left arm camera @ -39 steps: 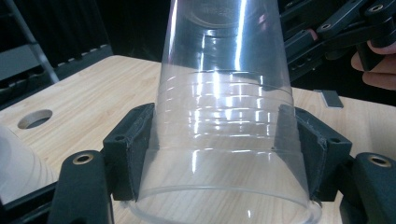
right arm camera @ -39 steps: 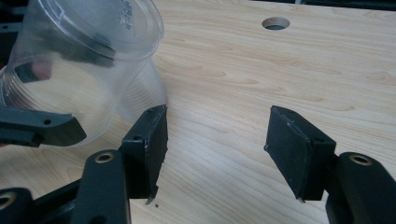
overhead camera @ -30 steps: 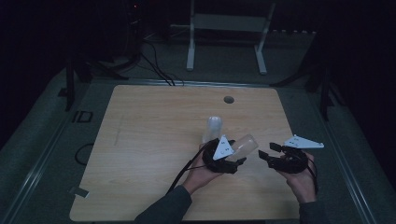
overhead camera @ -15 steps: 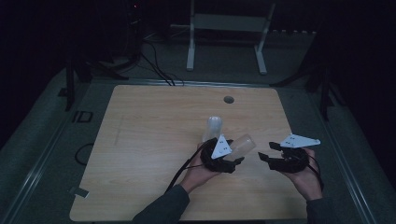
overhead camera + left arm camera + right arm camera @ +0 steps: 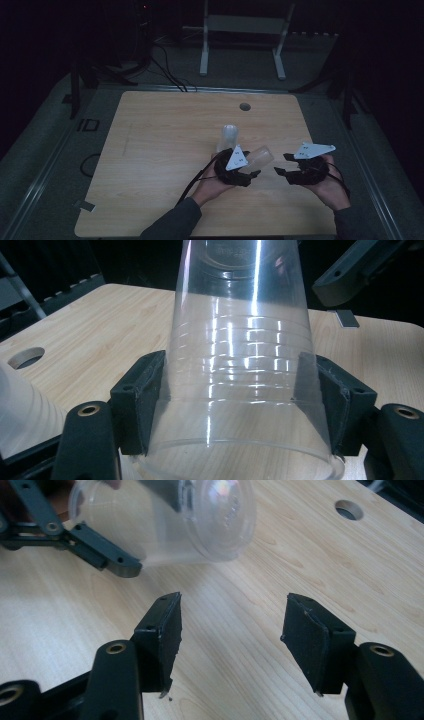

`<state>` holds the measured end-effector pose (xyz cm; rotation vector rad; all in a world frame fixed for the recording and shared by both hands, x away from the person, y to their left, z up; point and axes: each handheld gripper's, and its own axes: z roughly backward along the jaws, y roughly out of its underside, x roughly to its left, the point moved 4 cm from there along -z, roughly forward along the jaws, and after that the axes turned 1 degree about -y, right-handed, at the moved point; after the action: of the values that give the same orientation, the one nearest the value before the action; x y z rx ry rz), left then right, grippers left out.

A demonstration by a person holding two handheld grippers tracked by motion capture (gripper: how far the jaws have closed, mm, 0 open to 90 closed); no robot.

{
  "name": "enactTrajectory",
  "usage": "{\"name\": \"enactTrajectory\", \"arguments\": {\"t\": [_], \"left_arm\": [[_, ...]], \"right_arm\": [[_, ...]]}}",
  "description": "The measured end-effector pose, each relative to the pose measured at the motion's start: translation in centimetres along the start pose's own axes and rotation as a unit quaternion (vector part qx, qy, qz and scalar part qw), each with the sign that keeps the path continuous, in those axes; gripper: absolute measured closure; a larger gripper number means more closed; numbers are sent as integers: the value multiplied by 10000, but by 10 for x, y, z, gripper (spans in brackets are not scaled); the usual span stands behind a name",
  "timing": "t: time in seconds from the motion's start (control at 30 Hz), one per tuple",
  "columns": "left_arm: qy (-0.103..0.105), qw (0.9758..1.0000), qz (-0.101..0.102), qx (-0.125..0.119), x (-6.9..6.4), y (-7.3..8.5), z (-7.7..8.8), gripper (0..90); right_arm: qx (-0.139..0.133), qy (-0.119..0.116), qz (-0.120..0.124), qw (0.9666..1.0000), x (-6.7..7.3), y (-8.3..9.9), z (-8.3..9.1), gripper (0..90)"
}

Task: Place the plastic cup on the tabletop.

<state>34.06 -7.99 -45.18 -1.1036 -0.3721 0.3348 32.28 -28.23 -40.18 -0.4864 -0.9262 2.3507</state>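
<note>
The clear cup (image 5: 240,365) is clamped near its rim by the left tool (image 5: 239,169), tilted for handover; the right tool (image 5: 230,630), lower centre, has been narrowing, nothing between.

Right gripper (image 5: 230,625) hovering over table (image 5: 240,660), jaws just closing, nothing between; left gripper (image 5: 100,555) gripping clear cup (image 5: 200,525).
</note>
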Motion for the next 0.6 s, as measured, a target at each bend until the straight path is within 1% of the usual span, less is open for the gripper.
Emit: {"name": "enactTrajectory", "arguments": {"t": [0.1,0.23,0.37,0.4,0.6], "left_arm": [[49,10000,-9,-9,0,0,1,301],[146,9999,-21,-23,0,0,2,301],[231,9997,-28,-46,1,1,5,301],[254,9996,-62,-45,1,1,6,301],[261,9995,-152,-33,2,4,9,300]], "right_arm": [[77,-91,152,9998,1,-3,0,405],[172,-154,354,9991,3,-8,0,406],[247,-226,556,9979,5,-12,0,406],[267,-238,610,9975,5,-13,-1,405],[424,-339,828,9951,7,-17,-2,404]]}}
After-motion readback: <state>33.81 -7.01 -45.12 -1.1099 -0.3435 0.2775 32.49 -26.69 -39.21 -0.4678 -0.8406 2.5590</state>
